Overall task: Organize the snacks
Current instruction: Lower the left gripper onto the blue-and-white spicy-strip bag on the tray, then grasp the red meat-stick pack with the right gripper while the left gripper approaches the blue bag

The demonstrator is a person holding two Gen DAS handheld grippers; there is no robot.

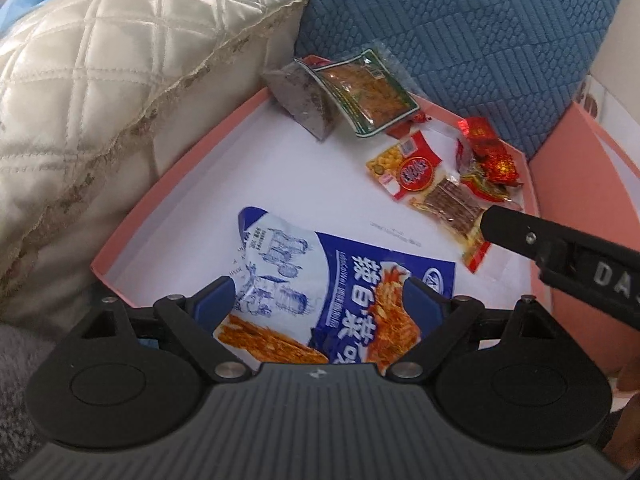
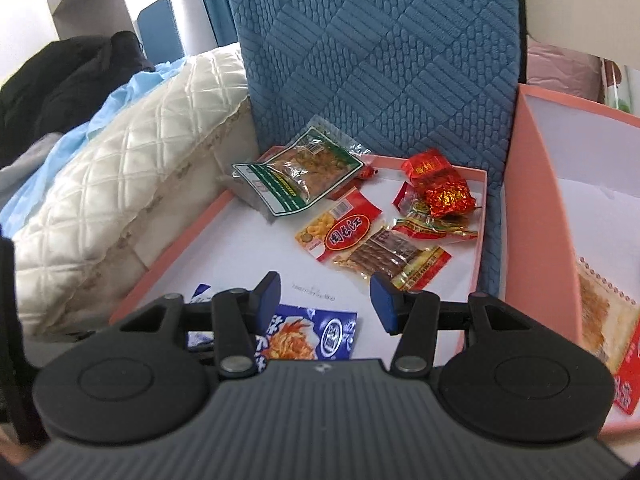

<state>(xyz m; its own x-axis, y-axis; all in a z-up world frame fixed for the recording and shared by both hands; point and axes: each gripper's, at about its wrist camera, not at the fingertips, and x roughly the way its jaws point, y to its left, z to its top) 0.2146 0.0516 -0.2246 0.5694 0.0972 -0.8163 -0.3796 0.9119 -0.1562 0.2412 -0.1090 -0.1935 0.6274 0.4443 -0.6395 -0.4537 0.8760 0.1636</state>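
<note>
The left gripper (image 1: 320, 300) is spread wide, its 2 blue pads on either side of the blue and white snack bag (image 1: 340, 284) without pinching it; whether it hovers or touches the bag cannot be told. That bag lies flat at the near end of the pink box (image 1: 120, 248), on its white floor. The right gripper (image 2: 326, 300) is also spread apart and holds nothing, poised over the same box with a corner of the blue bag (image 2: 316, 336) showing beneath it. Just beyond its fingertips lies a clear packet of brown strips (image 2: 384, 258), partly overlapped by a yellow and red packet (image 2: 340, 230). To the right of these sit red foil-wrapped pieces (image 2: 444, 194) near the far right corner. At the far left, a green-edged packet (image 2: 296, 172) leans over a grey packet (image 1: 300, 96). The box sits between a quilted cream pillow (image 1: 120, 60) on the left and a blue textured cushion (image 2: 380, 60) behind. To the right stands a second pink box (image 2: 536, 200) holding another orange snack packet (image 2: 608, 320).
</note>
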